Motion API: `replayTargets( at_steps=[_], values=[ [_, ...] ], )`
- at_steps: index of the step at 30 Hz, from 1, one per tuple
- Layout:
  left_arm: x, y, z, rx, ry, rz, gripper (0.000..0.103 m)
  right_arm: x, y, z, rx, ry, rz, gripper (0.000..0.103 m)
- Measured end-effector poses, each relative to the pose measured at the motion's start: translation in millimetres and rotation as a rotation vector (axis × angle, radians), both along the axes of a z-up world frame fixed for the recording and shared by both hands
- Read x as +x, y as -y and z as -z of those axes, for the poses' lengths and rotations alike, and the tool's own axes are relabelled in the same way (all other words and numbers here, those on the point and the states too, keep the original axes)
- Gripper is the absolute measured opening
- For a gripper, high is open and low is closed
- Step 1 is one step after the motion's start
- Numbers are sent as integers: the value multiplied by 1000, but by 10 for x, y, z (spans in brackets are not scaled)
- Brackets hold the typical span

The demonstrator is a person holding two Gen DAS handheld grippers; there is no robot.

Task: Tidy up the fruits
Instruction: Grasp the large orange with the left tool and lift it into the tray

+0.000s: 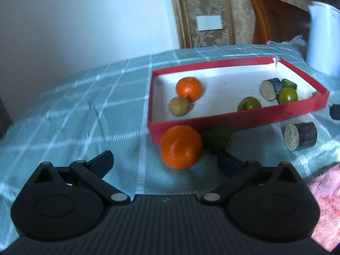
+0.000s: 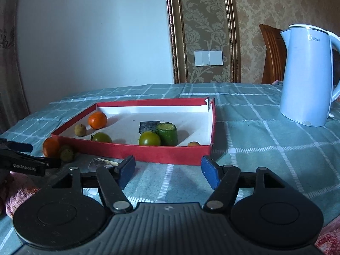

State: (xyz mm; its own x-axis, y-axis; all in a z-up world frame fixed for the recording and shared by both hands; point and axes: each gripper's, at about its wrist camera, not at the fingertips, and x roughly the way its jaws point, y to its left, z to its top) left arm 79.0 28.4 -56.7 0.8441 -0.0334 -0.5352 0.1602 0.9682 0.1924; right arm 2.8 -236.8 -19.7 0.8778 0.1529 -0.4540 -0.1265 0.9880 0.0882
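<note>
Risk sits at your left gripper (image 1: 165, 159): its fingers gape, empty, around the orange (image 1: 180, 146), which could roll against the red box (image 1: 233, 120); right gripper (image 2: 167, 170) released, empty.

Each wrist camera looked forward and slightly downward past its own gripper's fingers, close above the tablecloth (image 2: 265, 140). Both views shared the red tray (image 1: 233, 120) ahead.

Dim bluish daylight, fisheye-bent edges; left wrist view blurred, perhaps motion.
</note>
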Motion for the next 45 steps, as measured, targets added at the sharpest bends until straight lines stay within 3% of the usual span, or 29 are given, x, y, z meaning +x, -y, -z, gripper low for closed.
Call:
replayTargets(
  at_steps=[3,8,10,12,20,22,27,34,39,45],
  values=[
    [14,64,-14,18,-1,47,95,15,14,6,11,-10,0,70],
    [38,-6,-42,-76,-49,73,82,32,23,12,19,-19,5,74],
    [24,-59,-29,-111,-59,80,73,35,26,16,23,-23,7,74],
    [16,-120,-19,-150,-77,96,54,46,32,18,26,-29,10,75],
    [14,-147,-31,-156,-77,119,49,77,71,34,46,-47,25,76],
    [10,-186,-40,-174,-68,107,37,83,70,38,47,-51,23,76],
    [22,-263,-32,-192,-53,79,37,104,79,51,56,-66,24,77],
    [-89,-266,-186,-220,-7,110,37,121,94,64,65,-81,28,77],
    [-48,-119,-391,-202,34,150,37,135,93,66,71,-88,28,77],
    [160,68,-440,-184,21,161,37,153,97,73,77,-99,27,77]
  ],
)
